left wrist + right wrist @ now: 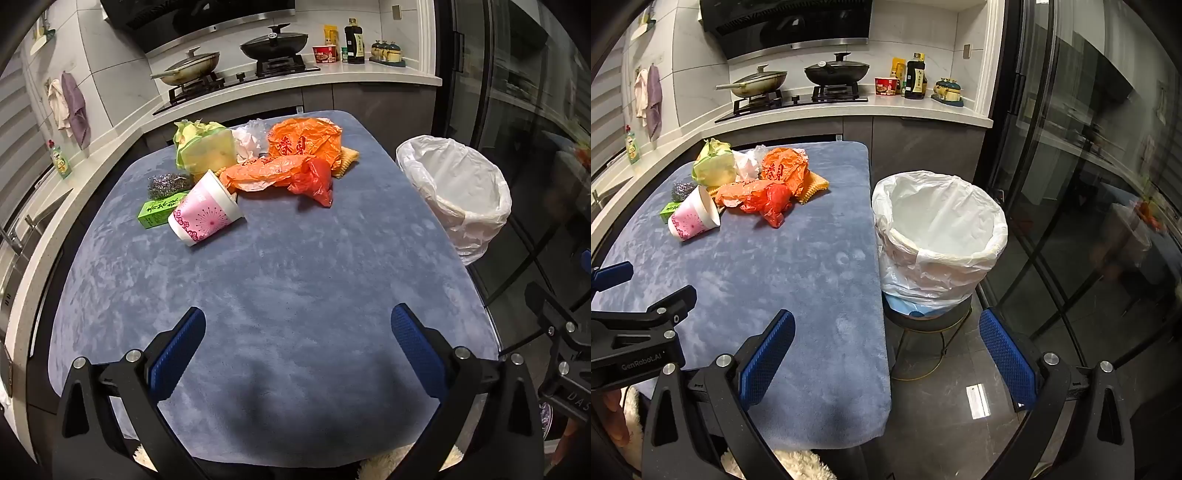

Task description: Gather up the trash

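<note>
A pile of trash lies at the far end of the blue-covered table (280,280): a tipped pink-and-white paper cup (205,214), a green carton (157,211), a steel scourer (168,184), a green bag (205,147), crumpled white paper (247,142), orange plastic bags (303,142), a red bag (314,179) and a yellow sponge (347,158). The white-lined trash bin (940,229) stands right of the table. My left gripper (297,321) is open and empty over the near table. My right gripper (886,325) is open and empty at the table's right edge.
A kitchen counter (849,110) with a stove, two pans, bottles and a noodle cup runs behind the table. A glass door (1089,184) stands at the right. The bin sits on a small metal stool (923,339) on the tiled floor.
</note>
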Motion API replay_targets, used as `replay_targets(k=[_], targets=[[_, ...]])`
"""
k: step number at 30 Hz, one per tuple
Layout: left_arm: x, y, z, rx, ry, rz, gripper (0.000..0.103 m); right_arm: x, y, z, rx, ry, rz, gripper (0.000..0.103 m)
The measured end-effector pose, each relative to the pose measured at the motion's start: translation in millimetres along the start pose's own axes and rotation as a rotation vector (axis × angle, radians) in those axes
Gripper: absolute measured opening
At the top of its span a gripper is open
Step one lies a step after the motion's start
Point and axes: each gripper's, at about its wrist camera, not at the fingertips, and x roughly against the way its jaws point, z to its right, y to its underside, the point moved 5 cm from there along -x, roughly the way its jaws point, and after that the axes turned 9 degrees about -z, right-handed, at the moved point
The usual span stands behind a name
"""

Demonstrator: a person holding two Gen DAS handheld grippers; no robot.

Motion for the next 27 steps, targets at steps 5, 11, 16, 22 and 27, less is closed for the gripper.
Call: replay_targets(k=[5, 11, 16, 22, 27], targets=[[0.3, 0.0, 1.1, -0.006, 0.013, -0.003, 0.096, -0.6, 0.2, -0.7, 0.003, 0.000, -0.005, 0.096], [-3.9, 2.6, 2.1, -0.009, 0.013, -0.010, 0.096, -1.1, 0.4, -0.3, -0.003, -0.004, -0.007, 0.096], [-3.8, 1.8, 3.9, -0.007, 0.010, -0.012, 0.096, -1.0, 0.7, -1.0, -0.001, -0.001, -0.007, 0.096], [-4.8, 4.0, 3.5, -0.007, 0.014, -0.017, 0.096, -1.1, 0.8, -1.8, -0.001, -0.002, -0.007, 0.096], [-4.9, 4.5, 3.4, -0.006, 0.015, -0.018, 0.096, -1.3, 0.8, -2.3, 0.001, 0.000, -0.009, 0.096]])
